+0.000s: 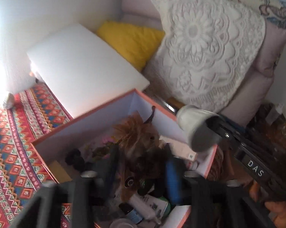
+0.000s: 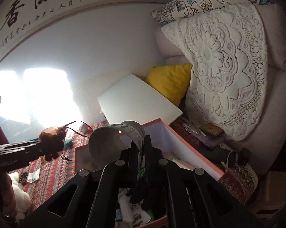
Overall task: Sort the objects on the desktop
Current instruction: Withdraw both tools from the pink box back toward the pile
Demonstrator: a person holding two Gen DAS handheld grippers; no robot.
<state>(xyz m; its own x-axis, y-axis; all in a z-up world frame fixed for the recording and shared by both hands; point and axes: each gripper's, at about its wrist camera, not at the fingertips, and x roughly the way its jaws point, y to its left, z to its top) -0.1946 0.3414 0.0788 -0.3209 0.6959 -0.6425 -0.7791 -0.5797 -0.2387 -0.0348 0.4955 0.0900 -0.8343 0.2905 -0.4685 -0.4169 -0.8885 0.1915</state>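
Black right gripper (image 2: 138, 148) clamped on a grey tape roll (image 2: 112, 144) above the pink-rimmed box (image 2: 196, 152), left gripper (image 2: 55, 148) closed on a brown organza pouch (image 2: 53, 138) just left of the box, over the patterned cloth (image 2: 53, 172), box holding jumbled small items.

R gripper (image 2: 138, 148) fingers pinched tight on cup (image 2: 112, 142) wall, raised, pointing fwd. L gripper (image 2: 53, 146) reaching in from left, clamped on brown pouch (image 2: 53, 134), held level.
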